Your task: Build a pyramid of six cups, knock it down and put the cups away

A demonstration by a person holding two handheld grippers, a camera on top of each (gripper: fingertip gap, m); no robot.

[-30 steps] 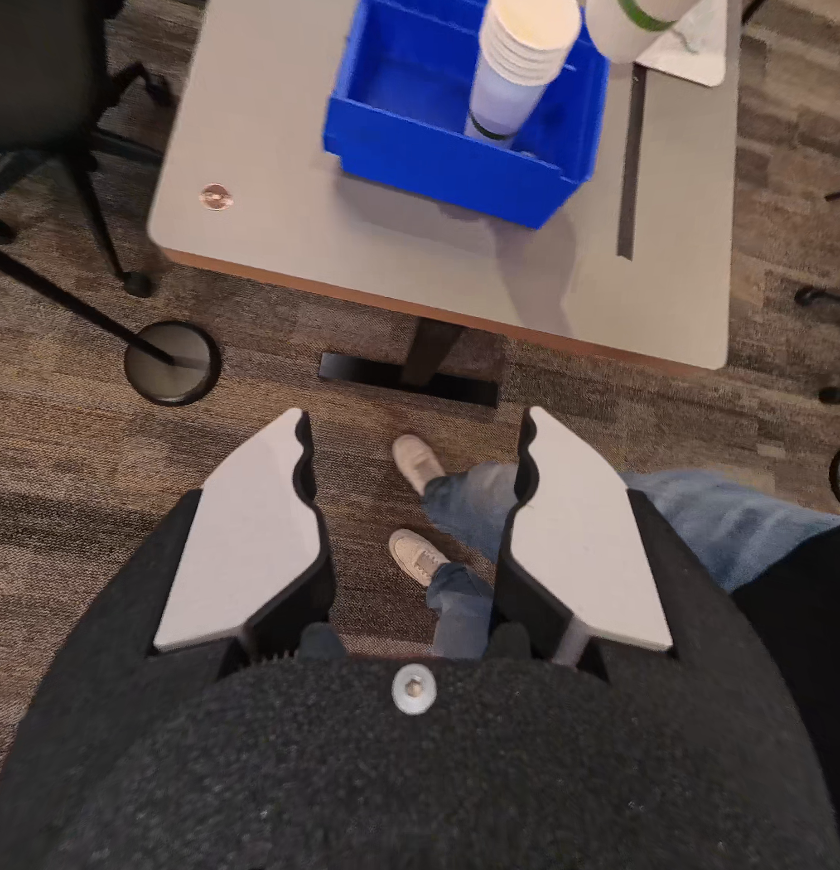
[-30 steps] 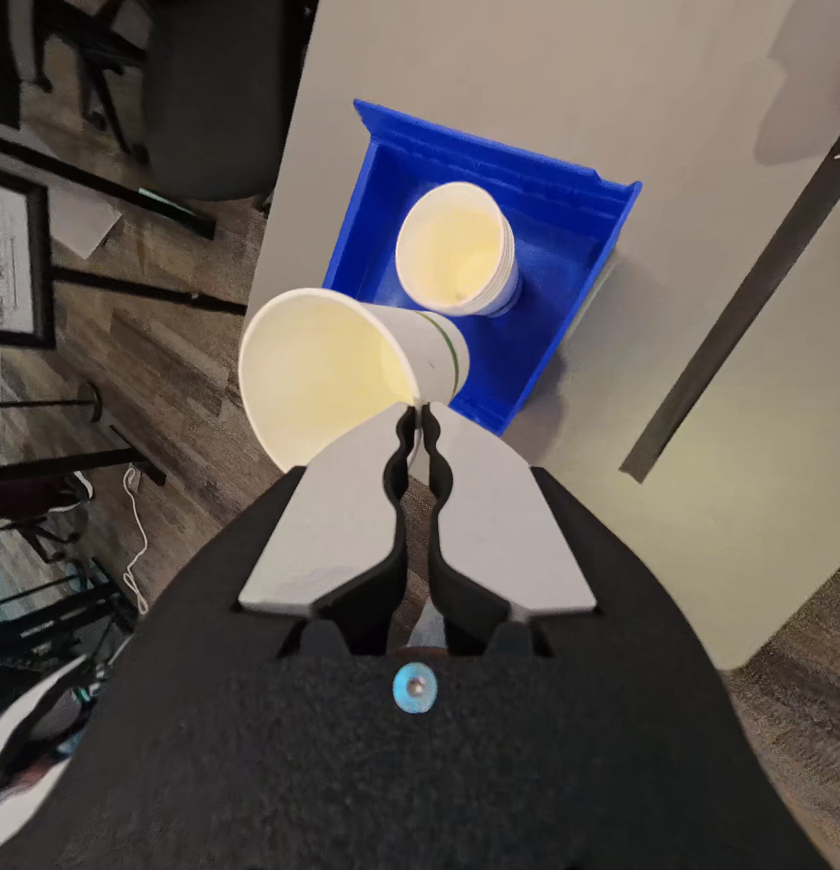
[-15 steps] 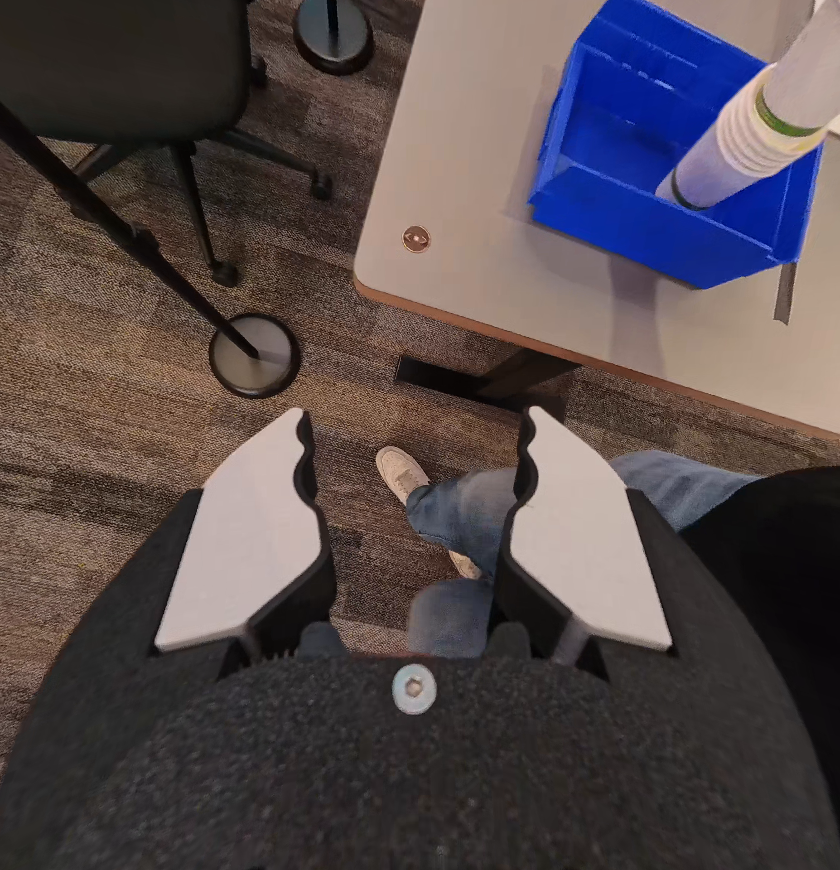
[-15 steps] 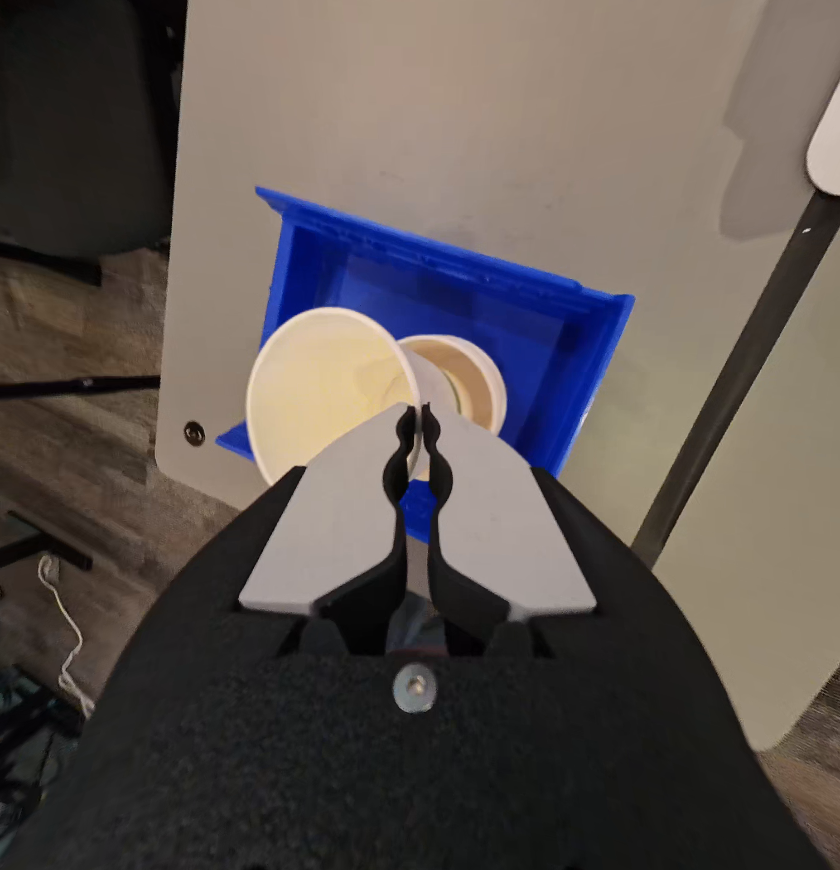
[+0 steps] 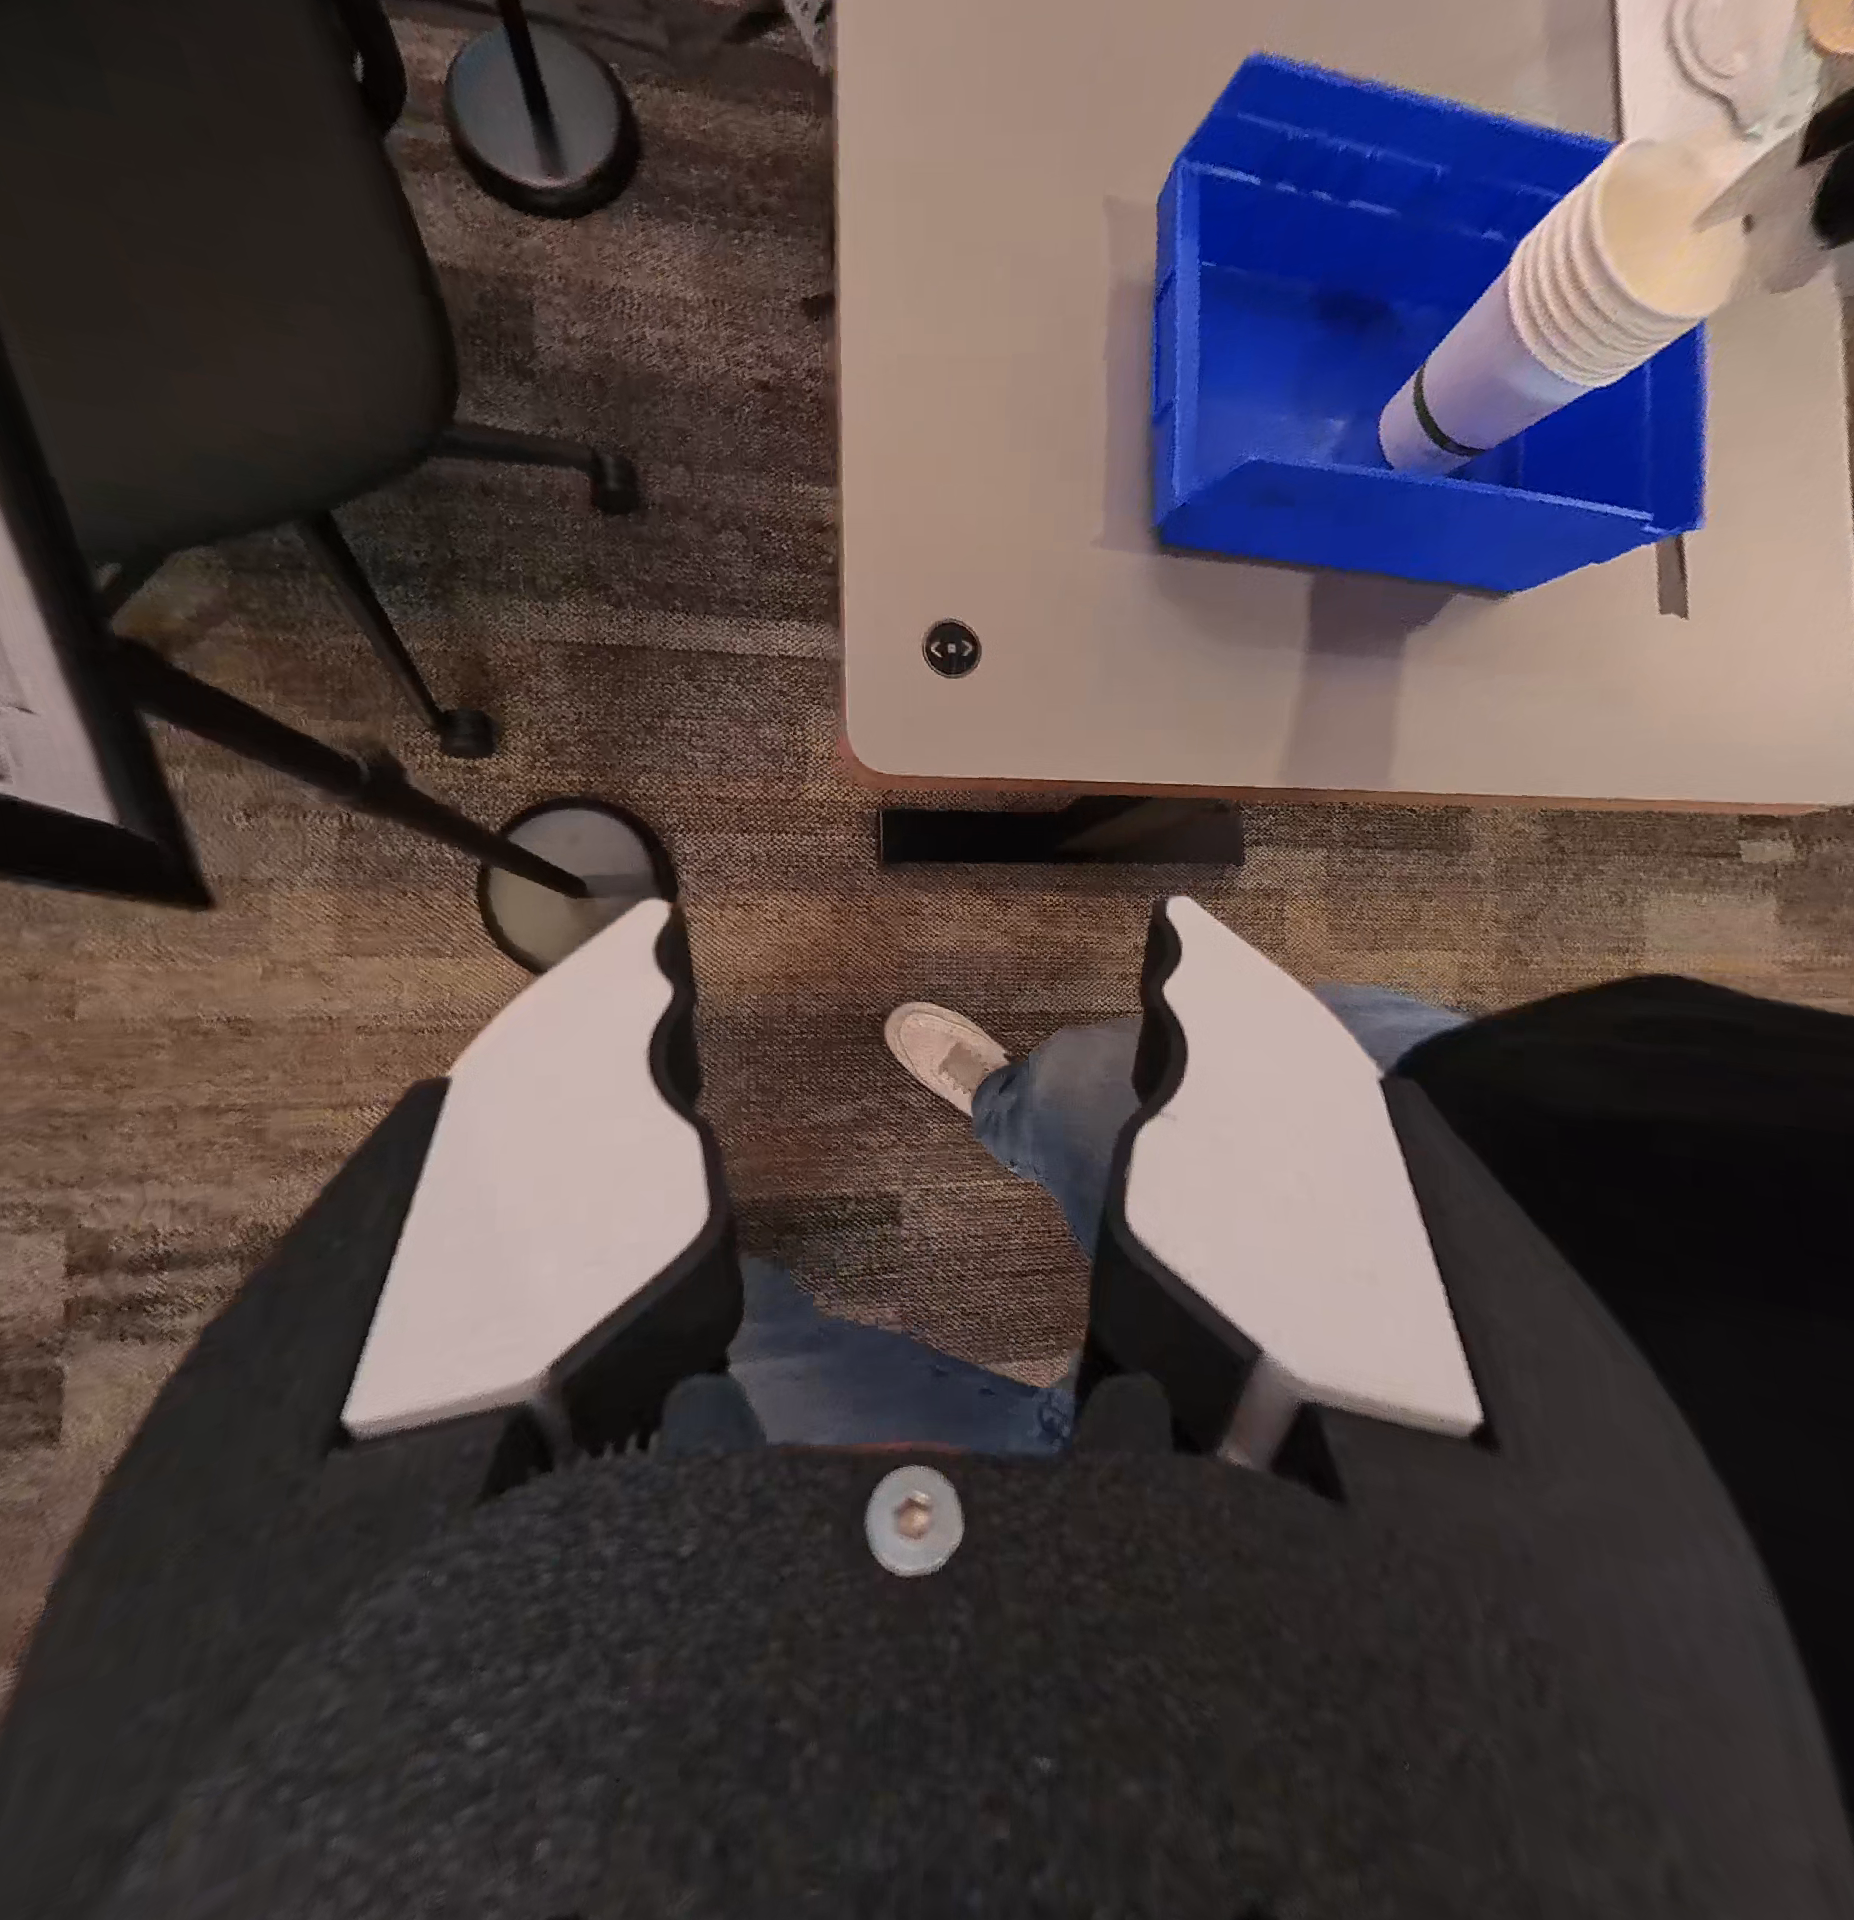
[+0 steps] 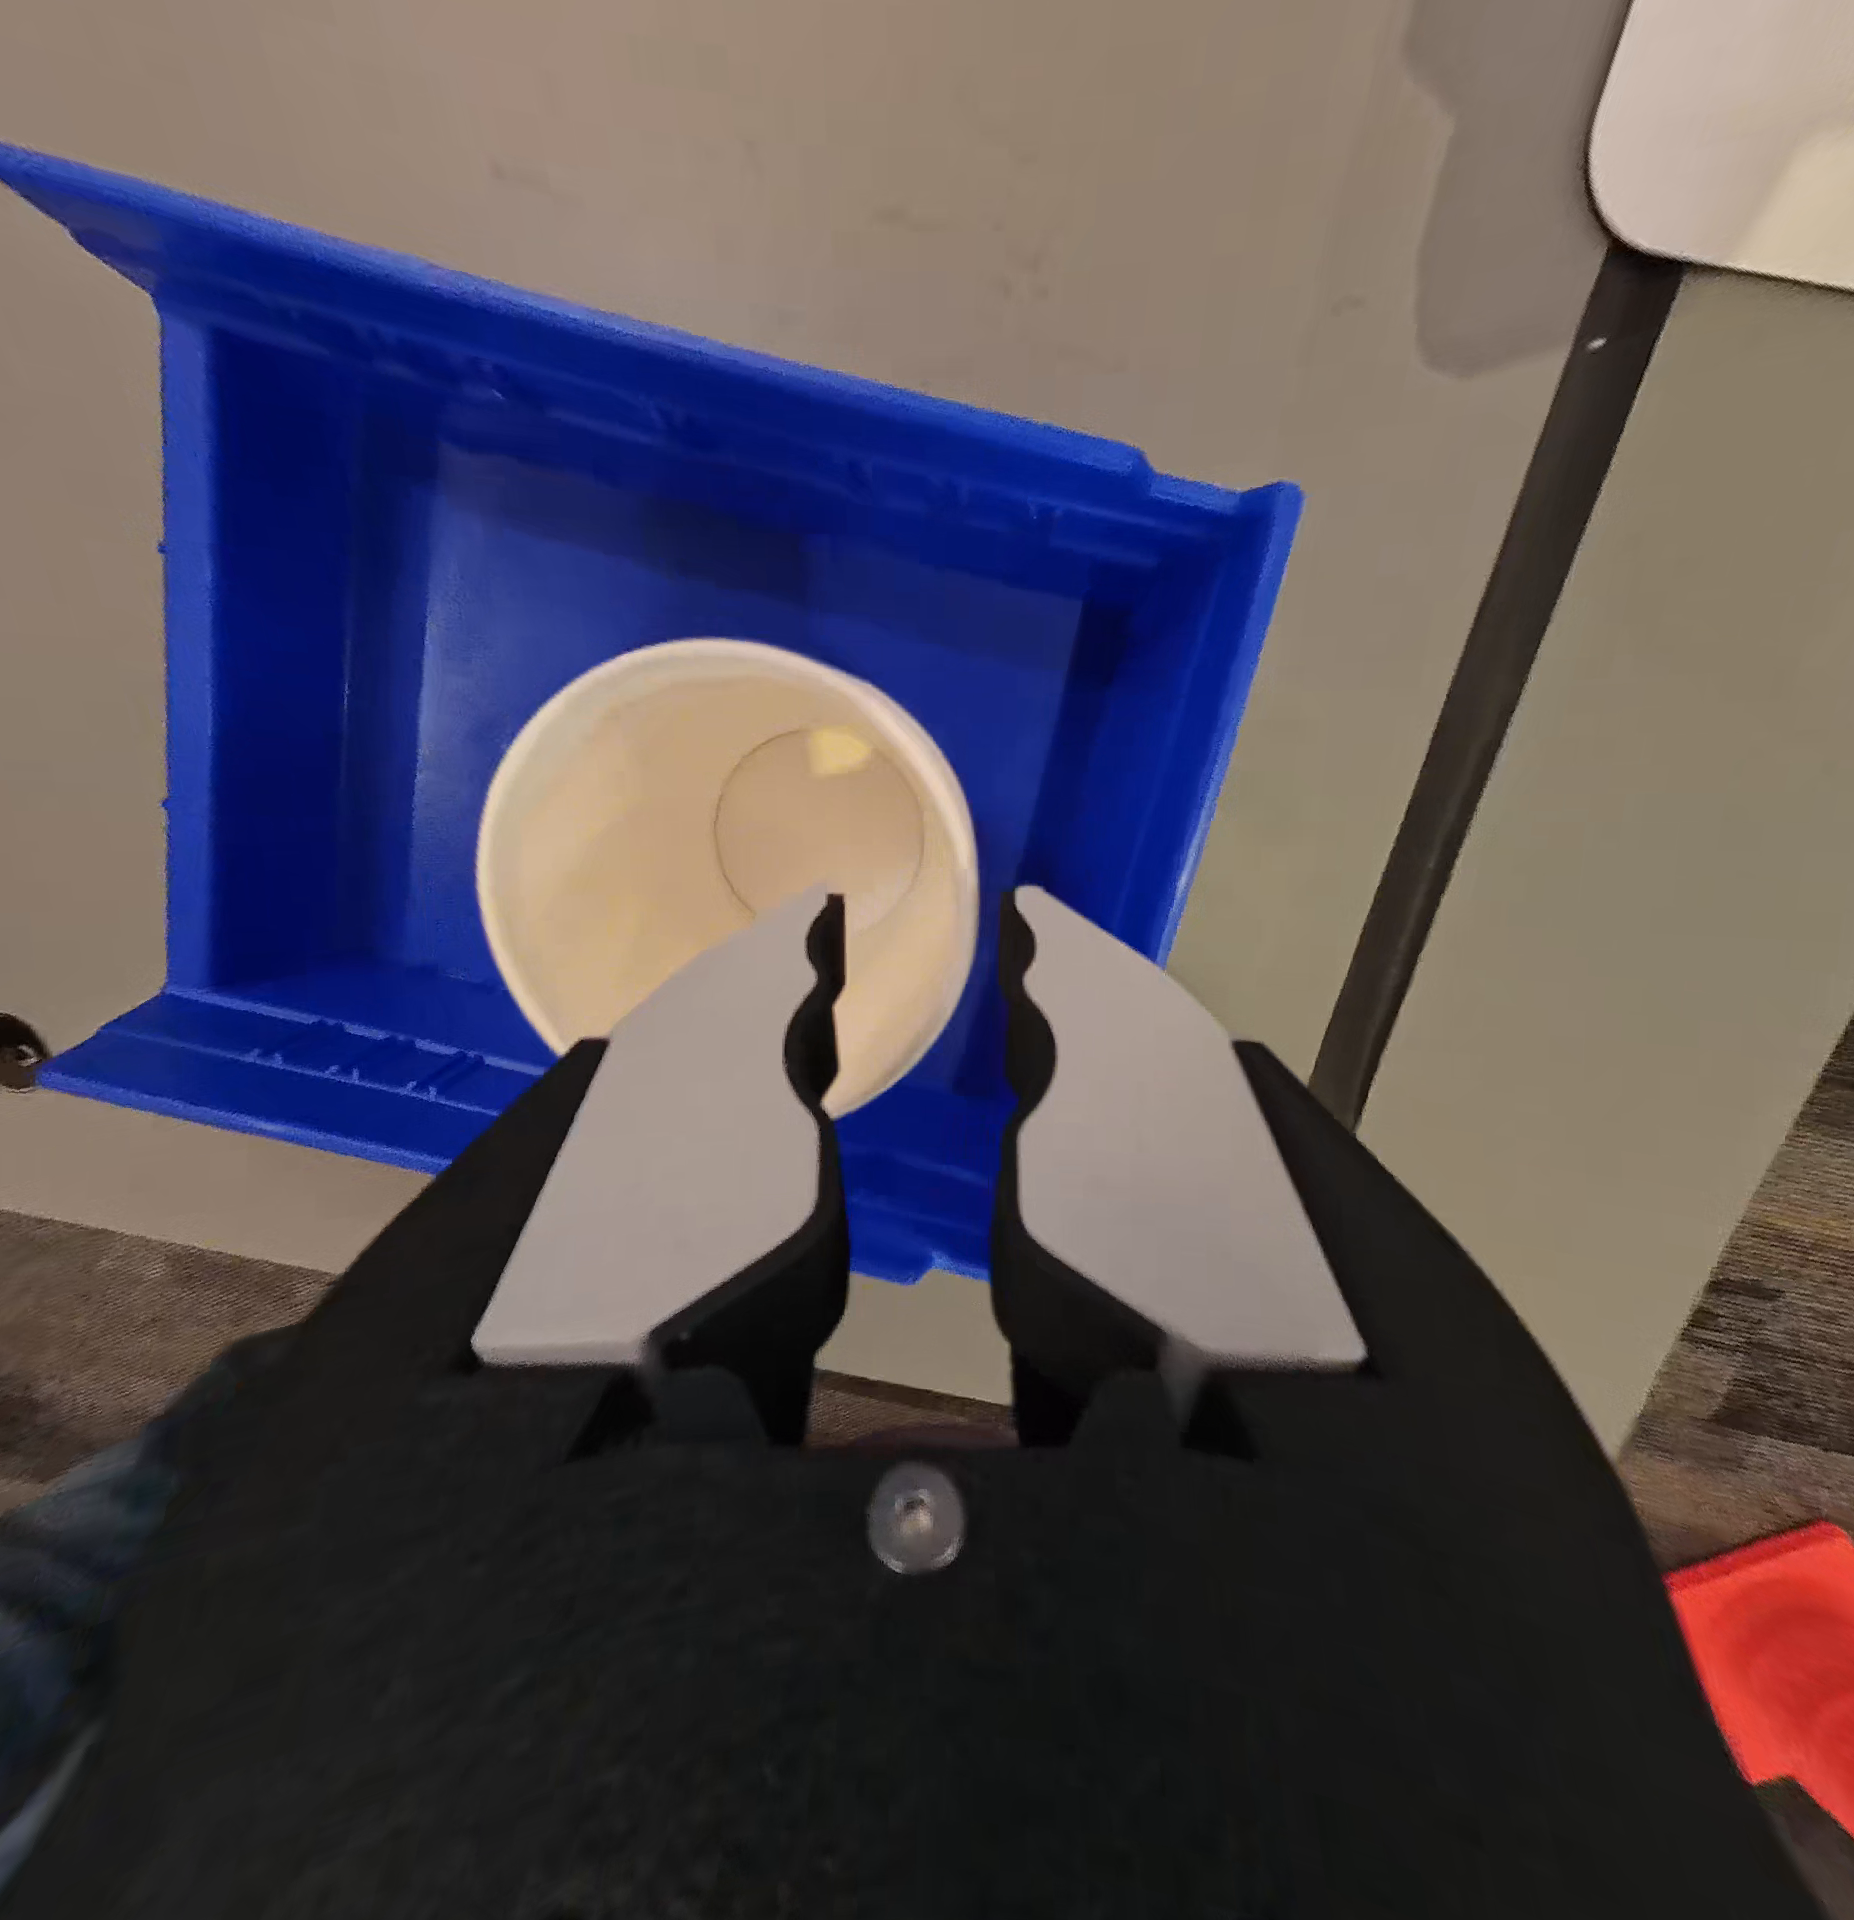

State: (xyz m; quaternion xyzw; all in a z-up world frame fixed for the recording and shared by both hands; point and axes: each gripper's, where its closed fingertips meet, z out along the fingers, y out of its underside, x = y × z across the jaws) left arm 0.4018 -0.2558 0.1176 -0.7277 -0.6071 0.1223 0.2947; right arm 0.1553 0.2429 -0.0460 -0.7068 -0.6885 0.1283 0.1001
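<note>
A stack of nested white paper cups (image 5: 1525,312) stands in a blue bin (image 5: 1318,520) on the grey table (image 5: 1006,416). In the right wrist view I look down into the top cup (image 6: 694,883) inside the bin (image 6: 299,675). My right gripper (image 6: 923,914) is open just above the stack's rim; one fingertip is over the cup's mouth, the other outside the rim. It also shows in the left wrist view (image 5: 1775,197) above the stack. My left gripper (image 5: 912,914) is open and empty, held over the floor short of the table's front edge.
A black strip (image 6: 1474,675) crosses the table right of the bin. A white board (image 6: 1754,135) lies at the far right. Office chair (image 5: 175,260), stand bases (image 5: 570,883) and a person's legs and shoe (image 5: 944,1049) are on the carpet. A red object (image 6: 1806,1683) shows low right.
My right gripper has opened and let go of the cup, which now sits nested on the stack in the bin. The left gripper has swung left, away from the table.
</note>
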